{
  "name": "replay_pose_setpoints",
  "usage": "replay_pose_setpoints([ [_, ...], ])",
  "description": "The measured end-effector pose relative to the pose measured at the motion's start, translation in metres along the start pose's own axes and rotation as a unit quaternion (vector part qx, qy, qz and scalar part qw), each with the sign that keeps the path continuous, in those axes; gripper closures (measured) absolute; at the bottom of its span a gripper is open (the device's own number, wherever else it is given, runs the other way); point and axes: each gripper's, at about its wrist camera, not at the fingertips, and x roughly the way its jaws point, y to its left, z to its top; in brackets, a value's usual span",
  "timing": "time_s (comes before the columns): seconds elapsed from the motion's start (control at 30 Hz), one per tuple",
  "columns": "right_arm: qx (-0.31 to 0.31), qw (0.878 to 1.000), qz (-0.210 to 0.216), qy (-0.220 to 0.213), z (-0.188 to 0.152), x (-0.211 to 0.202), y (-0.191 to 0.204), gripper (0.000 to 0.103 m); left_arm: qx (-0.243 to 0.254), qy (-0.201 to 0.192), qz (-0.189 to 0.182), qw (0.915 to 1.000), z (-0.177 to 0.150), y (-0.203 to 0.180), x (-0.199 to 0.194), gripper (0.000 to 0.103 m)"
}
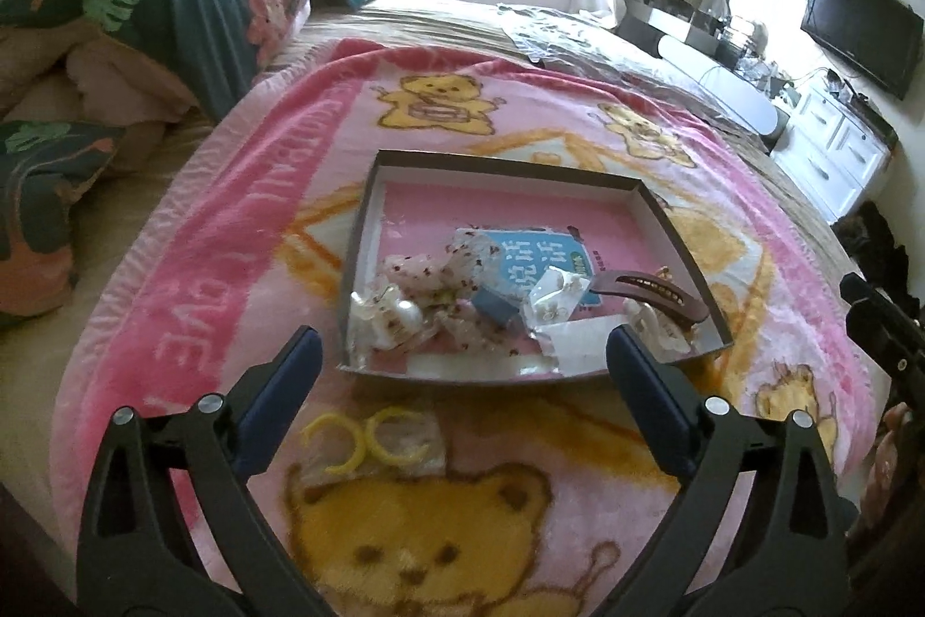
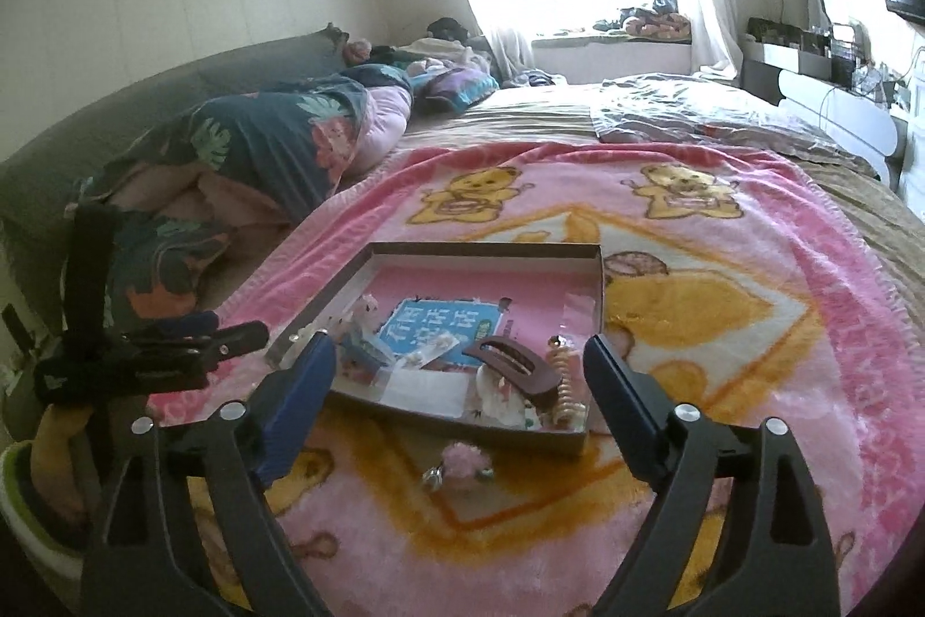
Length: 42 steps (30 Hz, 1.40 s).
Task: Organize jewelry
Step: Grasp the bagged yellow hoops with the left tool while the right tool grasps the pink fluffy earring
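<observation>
A shallow cardboard box (image 1: 370, 212) (image 2: 595, 293) lies on a pink bear blanket (image 1: 231, 224). In it are several hair accessories, a brown hair clip (image 1: 659, 296) (image 2: 514, 365) and a blue card (image 1: 532, 264) (image 2: 439, 328). A small clear bag with yellow hoop earrings (image 1: 370, 443) lies on the blanket in front of the box, between the fingers of my open left gripper (image 1: 459, 357). A pink fluffy clip (image 2: 462, 464) lies in front of the box, just below my open right gripper (image 2: 459, 365). Both grippers are empty.
Folded dark floral bedding (image 1: 173, 15) (image 2: 272, 143) lies to the left on the bed. A clear plastic sheet (image 1: 578, 33) lies at the far right of the bed. A white dresser and a TV (image 1: 861, 27) stand along the right wall. The left gripper shows at the left of the right wrist view (image 2: 173, 345).
</observation>
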Motion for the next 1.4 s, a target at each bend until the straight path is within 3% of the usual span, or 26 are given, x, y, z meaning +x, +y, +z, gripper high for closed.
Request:
replay_pose_setpoints([
  [0.3,-0.013,1.000,-0.005,0.010,-0.013,-0.004,0.012,0.013,0.008,0.003,0.021,0.9997,-0.016,0.011,-0.012,0.010],
  [0.67,-0.012,0.998,-0.016,0.055,-0.041,0.028,0.011,0.012,-0.002,0.049,0.046,0.9977,-0.046,0.037,0.012,0.010],
  [0.97,0.003,0.994,-0.021,0.112,-0.069,0.077,0.000,0.012,-0.043,0.101,0.027,0.9936,-0.069,0.063,0.048,0.010],
  [1.2,0.025,0.991,-0.031,0.131,-0.078,0.099,-0.013,0.013,-0.049,0.109,0.025,0.9925,-0.071,0.063,0.065,0.009],
  [1.3,0.029,0.990,-0.030,0.137,-0.080,0.105,-0.014,0.016,-0.049,0.104,0.027,0.9930,-0.068,0.060,0.068,0.009],
  [1.4,0.025,0.989,-0.024,0.143,-0.081,0.111,-0.011,0.027,-0.049,0.101,0.030,0.9932,-0.066,0.057,0.071,0.009],
])
